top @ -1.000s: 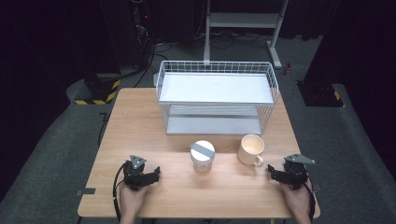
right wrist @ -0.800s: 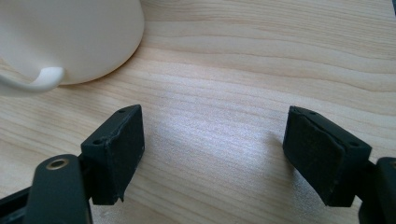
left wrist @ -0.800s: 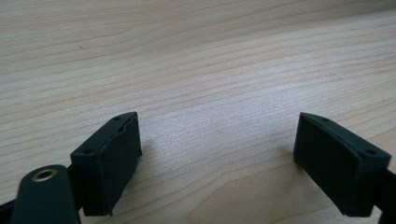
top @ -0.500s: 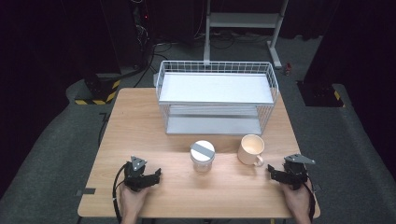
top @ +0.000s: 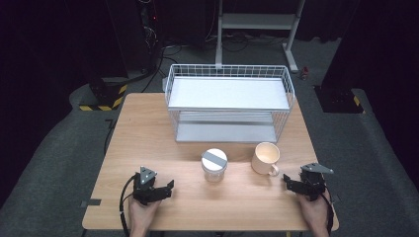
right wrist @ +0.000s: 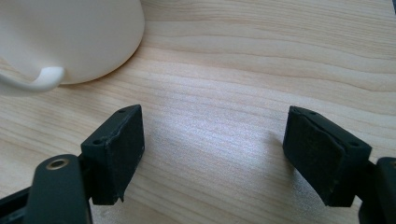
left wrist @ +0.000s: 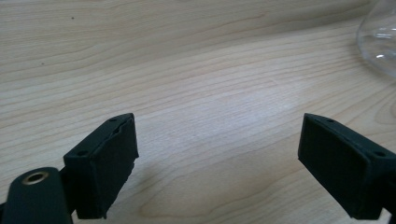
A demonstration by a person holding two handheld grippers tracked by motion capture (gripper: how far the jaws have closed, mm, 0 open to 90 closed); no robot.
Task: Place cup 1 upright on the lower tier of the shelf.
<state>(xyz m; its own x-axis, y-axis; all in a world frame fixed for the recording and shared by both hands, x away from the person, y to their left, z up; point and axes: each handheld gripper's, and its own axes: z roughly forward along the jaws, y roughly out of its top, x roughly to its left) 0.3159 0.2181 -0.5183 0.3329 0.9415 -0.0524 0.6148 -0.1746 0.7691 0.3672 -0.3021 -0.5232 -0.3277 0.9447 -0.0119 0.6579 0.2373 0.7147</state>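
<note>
Your left gripper (top: 167, 187), left of the lidded jar (top: 214, 164), has just spread its empty jaws wider, readying a grasp; your right gripper (top: 288, 182) holds its jaws spread by the mug (top: 265, 158).

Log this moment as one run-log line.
left gripper: open, jaws just opening, nothing between | right gripper: open, nothing between, beside cream mug | lidded glass jar: untouched, mid-table | wire rack: behind

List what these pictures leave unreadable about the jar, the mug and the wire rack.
- Glass jar: high view, its grey-striped lid hides any contents; left gripper view, the frame edge cuts it to a curved sliver.
- Cream mug: right gripper view, top and left edges cut off its rim and handle.
- Wire rack: high view, the upper shelf covers most of the lower shelf.
</note>
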